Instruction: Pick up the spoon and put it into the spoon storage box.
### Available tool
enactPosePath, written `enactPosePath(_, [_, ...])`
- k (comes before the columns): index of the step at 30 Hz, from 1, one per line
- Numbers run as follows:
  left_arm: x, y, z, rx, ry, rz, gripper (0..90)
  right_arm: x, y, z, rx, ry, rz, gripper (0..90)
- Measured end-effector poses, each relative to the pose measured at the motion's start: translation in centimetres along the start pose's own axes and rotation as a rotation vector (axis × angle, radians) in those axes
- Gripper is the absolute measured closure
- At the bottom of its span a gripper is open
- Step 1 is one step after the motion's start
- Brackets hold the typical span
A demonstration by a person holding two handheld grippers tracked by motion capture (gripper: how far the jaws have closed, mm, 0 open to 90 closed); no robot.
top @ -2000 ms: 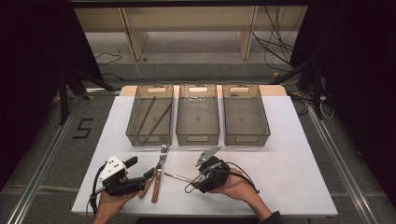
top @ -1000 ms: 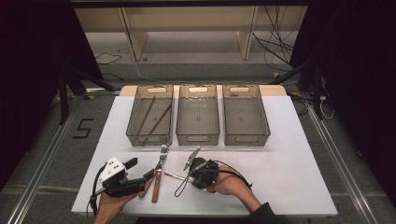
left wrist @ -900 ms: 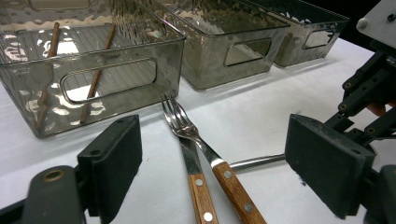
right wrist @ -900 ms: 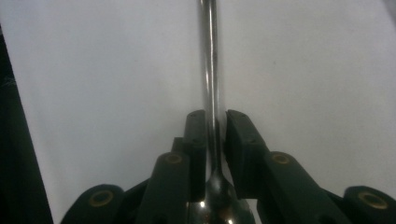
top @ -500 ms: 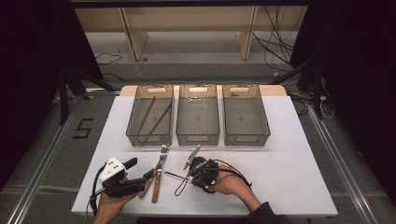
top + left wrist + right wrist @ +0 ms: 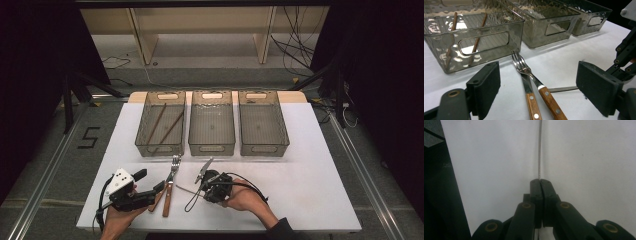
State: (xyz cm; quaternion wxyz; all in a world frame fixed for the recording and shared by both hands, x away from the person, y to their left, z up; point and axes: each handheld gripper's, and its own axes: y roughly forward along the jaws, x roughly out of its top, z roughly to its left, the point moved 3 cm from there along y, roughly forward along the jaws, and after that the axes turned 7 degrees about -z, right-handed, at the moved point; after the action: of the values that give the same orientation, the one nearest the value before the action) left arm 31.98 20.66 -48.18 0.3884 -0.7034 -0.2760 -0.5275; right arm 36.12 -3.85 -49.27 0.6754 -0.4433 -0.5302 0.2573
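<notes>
A thin metal utensil (image 6: 539,150) lies on the white table (image 6: 310,170) beside two wooden-handled forks (image 6: 534,82) — pinched edge-on by the right gripper (image 6: 540,181), jaws just closed. The left gripper (image 6: 536,87) is held spread wide — nothing gripped.

The thin metal piece (image 6: 539,150) runs off the top edge of the right gripper view, so its far end is cut off. Its near end hides between the shut jaws. It is maybe a knife, too thin to tell.
</notes>
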Motion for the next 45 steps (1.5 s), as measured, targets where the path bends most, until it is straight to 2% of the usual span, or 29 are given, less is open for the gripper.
enactPosePath(5, [0.0,0.0,0.0,0.001,0.001,0.0,19.5,0.0,-0.3,0.2,-0.007,0.003,0.008,90.0])
enactPosePath(8, [0.0,0.0,0.1,0.004,0.001,0.002,19.5,-0.1,-0.9,-0.2,-0.022,0.018,-0.011,90.0])
enactPosePath(15, [0.0,0.0,0.1,0.007,0.001,0.002,19.5,-0.4,-3.0,-1.4,-0.059,0.059,-0.083,90.0])
enactPosePath(21, [0.0,-0.1,0.1,0.01,0.001,-0.007,19.5,-0.3,-4.8,-2.9,-0.083,0.114,-0.174,90.0])
enactPosePath(22, [0.0,-0.1,0.1,0.011,-0.001,-0.008,19.5,-0.2,-5.1,-3.1,-0.085,0.136,-0.187,90.0])
enactPosePath(23, [0.0,-0.1,0.1,0.011,-0.001,-0.008,19.5,-0.1,-5.3,-3.4,-0.094,0.129,-0.207,90.0])
enactPosePath(33, [0.0,-0.1,0.2,0.016,-0.002,-0.012,19.5,1.6,-8.1,-5.8,-0.135,0.195,-0.322,90.0])
enactPosePath(45, [-0.2,0.0,0.2,0.006,-0.007,-0.004,19.4,4.3,-10.0,-8.6,-0.188,0.251,-0.401,90.0])
